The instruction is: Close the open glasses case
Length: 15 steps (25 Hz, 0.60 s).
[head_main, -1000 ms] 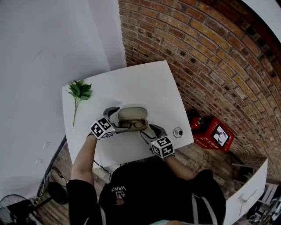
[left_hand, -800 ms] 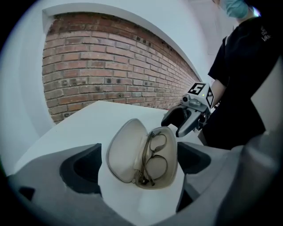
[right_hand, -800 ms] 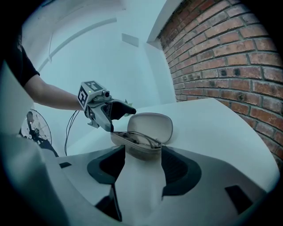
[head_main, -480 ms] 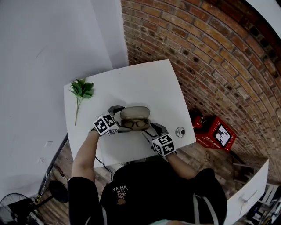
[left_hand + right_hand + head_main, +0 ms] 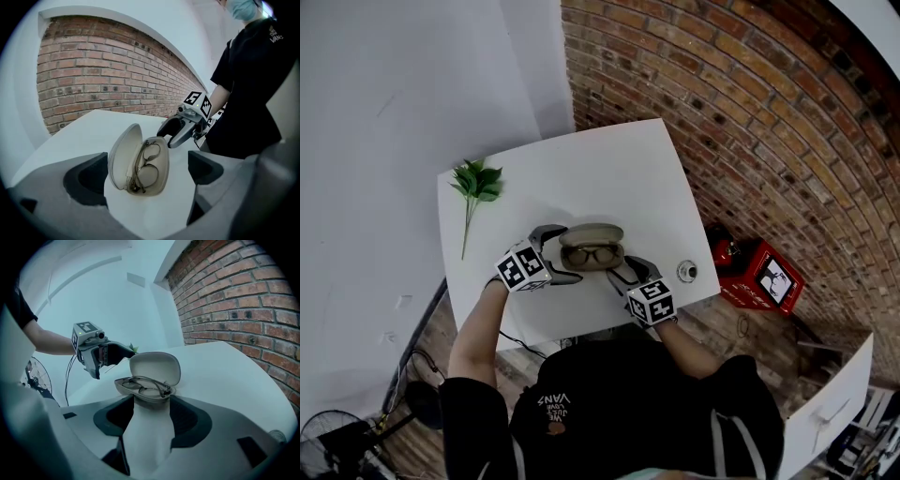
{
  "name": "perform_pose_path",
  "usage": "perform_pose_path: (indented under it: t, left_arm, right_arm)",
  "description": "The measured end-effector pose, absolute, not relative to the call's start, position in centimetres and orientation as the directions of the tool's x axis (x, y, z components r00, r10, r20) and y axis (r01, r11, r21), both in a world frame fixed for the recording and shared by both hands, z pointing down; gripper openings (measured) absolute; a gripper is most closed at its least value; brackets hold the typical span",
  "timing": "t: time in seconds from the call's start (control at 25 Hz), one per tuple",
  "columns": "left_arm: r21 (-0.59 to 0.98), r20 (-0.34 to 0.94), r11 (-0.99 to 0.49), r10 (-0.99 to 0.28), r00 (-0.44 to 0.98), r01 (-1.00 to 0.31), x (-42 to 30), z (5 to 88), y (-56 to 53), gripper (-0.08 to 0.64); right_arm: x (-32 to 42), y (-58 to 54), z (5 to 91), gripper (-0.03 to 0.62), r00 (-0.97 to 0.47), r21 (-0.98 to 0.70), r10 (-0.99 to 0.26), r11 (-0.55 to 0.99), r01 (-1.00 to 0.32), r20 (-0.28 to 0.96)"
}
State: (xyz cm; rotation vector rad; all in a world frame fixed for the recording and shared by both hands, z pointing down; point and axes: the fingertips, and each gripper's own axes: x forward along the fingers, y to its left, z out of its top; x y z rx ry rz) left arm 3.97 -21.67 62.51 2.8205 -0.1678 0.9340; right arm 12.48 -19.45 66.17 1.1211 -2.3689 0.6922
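A beige glasses case [image 5: 592,249] lies open on the white table [image 5: 609,178], its lid [image 5: 123,154] raised and a pair of glasses [image 5: 143,383] in the base. My left gripper [image 5: 557,255] is at the case's left end, open, with its jaws wide on either side of the case [image 5: 140,164] and not touching it. My right gripper [image 5: 628,270] is at the right end. Its jaws are closing, and the case's near end [image 5: 149,391] sits at their tips; I see no pad pressing on it.
A green leafy sprig [image 5: 475,184] lies at the table's far left. A small round metal thing [image 5: 685,272] sits near the front right corner. A brick wall [image 5: 750,112] runs along the right, with a red box [image 5: 764,281] on the floor below.
My left gripper has moved in closer to the case's left end. The right gripper stays at the right end. The case is still open.
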Motion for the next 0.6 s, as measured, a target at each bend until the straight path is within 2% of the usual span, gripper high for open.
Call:
perform_pose_path:
  t: [0.6]
  left_arm:
    - [0.057,0.563,-0.978,-0.133,0.815,-0.199,3.7,62.0,-18.1,0.529]
  right_arm:
    - [13.7,-18.2,63.8,0.241,-0.518,-0.249,-0.676,0.46,-0.852,0.525]
